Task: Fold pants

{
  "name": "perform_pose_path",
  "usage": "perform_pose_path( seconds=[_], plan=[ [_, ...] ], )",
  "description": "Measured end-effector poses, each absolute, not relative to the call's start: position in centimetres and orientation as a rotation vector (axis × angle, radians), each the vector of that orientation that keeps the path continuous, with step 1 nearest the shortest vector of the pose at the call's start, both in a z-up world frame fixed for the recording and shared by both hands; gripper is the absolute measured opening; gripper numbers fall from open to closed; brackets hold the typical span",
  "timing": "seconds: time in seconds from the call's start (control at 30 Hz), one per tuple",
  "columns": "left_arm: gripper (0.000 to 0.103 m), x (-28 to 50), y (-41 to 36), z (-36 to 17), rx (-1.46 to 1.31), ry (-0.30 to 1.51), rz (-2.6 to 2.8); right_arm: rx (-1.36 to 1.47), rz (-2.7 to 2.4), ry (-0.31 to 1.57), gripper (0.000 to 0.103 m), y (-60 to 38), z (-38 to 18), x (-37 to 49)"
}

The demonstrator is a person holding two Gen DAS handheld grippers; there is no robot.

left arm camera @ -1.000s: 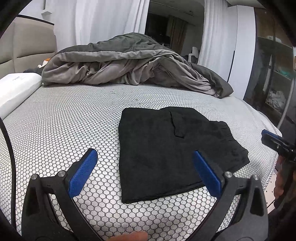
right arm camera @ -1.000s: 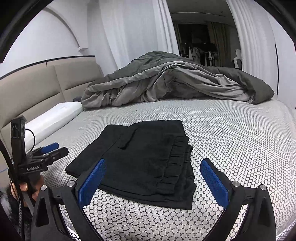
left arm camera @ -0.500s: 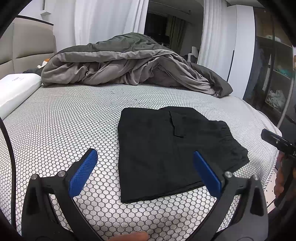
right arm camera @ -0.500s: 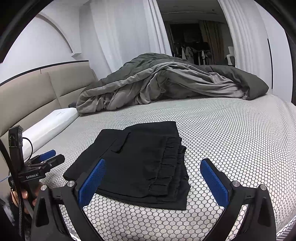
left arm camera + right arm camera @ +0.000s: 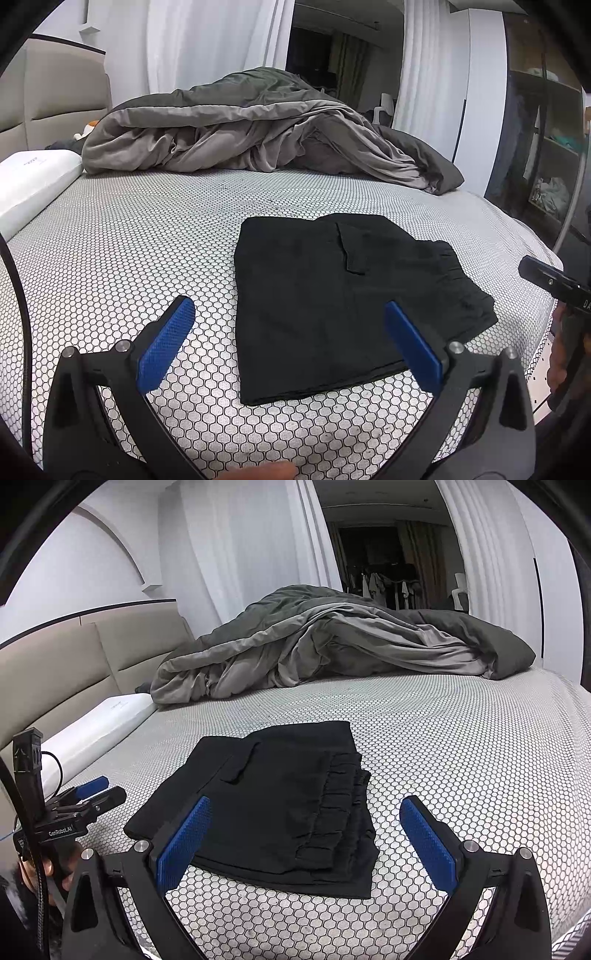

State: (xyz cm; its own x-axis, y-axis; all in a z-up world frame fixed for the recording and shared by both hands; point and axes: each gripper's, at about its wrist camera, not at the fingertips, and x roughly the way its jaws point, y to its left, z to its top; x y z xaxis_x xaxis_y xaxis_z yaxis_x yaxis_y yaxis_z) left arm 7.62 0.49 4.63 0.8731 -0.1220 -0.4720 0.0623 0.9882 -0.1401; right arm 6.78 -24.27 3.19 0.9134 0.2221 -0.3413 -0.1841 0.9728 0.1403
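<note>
Behind everything, your bed carries a crumpled grey duvet along its far edge and a white pillow at the headboard side. Near the front edge lie the black pants, apparently folded into a compact rectangle. Your left gripper and right gripper both hover spread wide, holding nothing. If you tidy further, square the ruffled waistband layers gently, without dragging the stack.
</note>
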Motion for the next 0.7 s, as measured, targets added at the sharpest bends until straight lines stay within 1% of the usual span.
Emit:
perform_pose_path(
  seconds=[0.7],
  plan=[
    [0.102,7.44,0.42,4.72,-0.116,0.496,-0.093,0.085,0.21,0.372,0.103,-24.44,3.03,6.88]
  ],
)
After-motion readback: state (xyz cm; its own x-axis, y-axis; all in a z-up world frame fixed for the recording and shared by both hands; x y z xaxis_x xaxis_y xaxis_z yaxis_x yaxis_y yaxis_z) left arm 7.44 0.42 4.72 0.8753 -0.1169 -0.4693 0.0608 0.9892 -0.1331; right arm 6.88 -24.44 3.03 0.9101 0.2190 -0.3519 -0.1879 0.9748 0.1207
